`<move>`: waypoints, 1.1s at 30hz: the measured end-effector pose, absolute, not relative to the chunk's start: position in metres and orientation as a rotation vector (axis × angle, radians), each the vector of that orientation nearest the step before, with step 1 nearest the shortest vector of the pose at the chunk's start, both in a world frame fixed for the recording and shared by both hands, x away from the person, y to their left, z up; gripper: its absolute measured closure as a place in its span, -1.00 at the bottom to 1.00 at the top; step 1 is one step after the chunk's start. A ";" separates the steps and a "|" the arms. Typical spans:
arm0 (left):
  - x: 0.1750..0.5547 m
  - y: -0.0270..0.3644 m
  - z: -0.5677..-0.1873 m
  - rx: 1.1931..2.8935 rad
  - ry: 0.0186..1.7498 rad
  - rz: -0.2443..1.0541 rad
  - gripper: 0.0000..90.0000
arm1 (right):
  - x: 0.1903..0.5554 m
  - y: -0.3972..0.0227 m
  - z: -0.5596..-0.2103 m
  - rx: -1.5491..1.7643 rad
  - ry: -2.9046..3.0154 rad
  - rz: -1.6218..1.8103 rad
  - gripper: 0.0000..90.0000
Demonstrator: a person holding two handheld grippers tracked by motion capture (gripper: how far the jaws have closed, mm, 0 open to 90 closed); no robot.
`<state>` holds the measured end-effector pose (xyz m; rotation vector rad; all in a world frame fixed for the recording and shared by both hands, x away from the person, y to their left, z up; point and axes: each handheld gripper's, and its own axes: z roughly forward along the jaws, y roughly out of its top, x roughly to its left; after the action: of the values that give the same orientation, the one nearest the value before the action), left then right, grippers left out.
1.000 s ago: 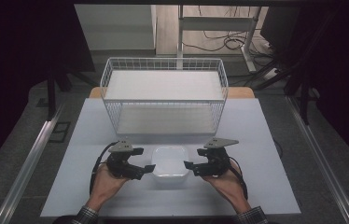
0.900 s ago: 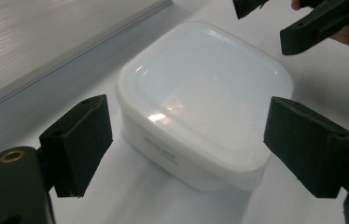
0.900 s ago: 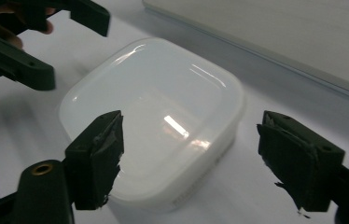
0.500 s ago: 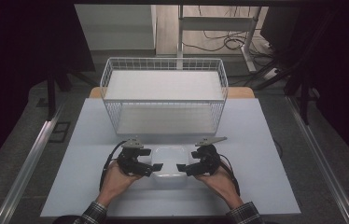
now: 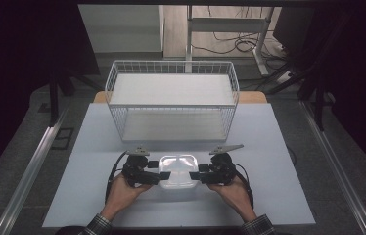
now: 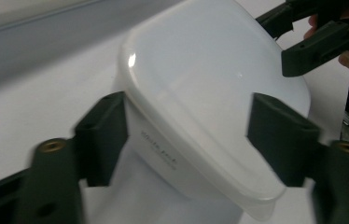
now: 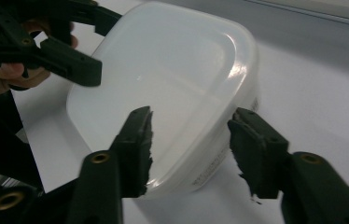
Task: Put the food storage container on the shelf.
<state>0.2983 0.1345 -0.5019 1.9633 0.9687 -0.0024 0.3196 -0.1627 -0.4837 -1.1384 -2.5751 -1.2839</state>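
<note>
Translucent white plastic, a lidded container [image 5: 177, 170], sits low in the centre of the high view on the bench [image 5: 279, 147], flanked by the left gripper [image 5: 157, 176] and right gripper [image 5: 196, 176], both with jaws spread around its ends. Squeezing unevenly could skid or tip the smooth box. Beyond stands a wire basket [image 5: 171, 100].
</note>
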 end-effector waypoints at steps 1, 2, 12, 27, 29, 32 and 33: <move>0.295 0.137 -0.500 1.960 0.969 0.007 -0.14 | 0.318 -0.164 -0.482 -1.150 -2.570 -1.281 0.19; 0.292 0.139 -0.498 1.955 0.966 0.006 -0.03 | 0.316 -0.165 -0.481 -1.159 -2.566 -1.284 0.26; 0.273 0.148 -0.503 1.891 0.989 -0.111 0.29 | 0.297 -0.172 -0.475 -1.226 -2.512 -1.313 0.54; 0.265 0.146 -0.495 1.873 1.039 0.011 0.78 | 0.289 -0.174 -0.472 -1.308 -2.510 -1.367 0.75; 0.265 0.146 -0.492 1.862 1.037 0.020 0.78 | 0.289 -0.174 -0.471 -1.313 -2.510 -1.383 0.75; 0.266 0.147 -0.487 1.850 1.029 0.032 0.78 | 0.289 -0.174 -0.466 -1.314 -2.507 -1.416 0.75; 0.266 0.147 -0.485 1.842 1.029 0.037 0.78 | 0.290 -0.174 -0.464 -1.312 -2.510 -1.426 0.75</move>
<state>0.2658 0.1468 -0.4849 1.8421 1.0288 0.0368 0.2895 -0.1740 -0.4645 -1.3120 -2.5104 -1.4261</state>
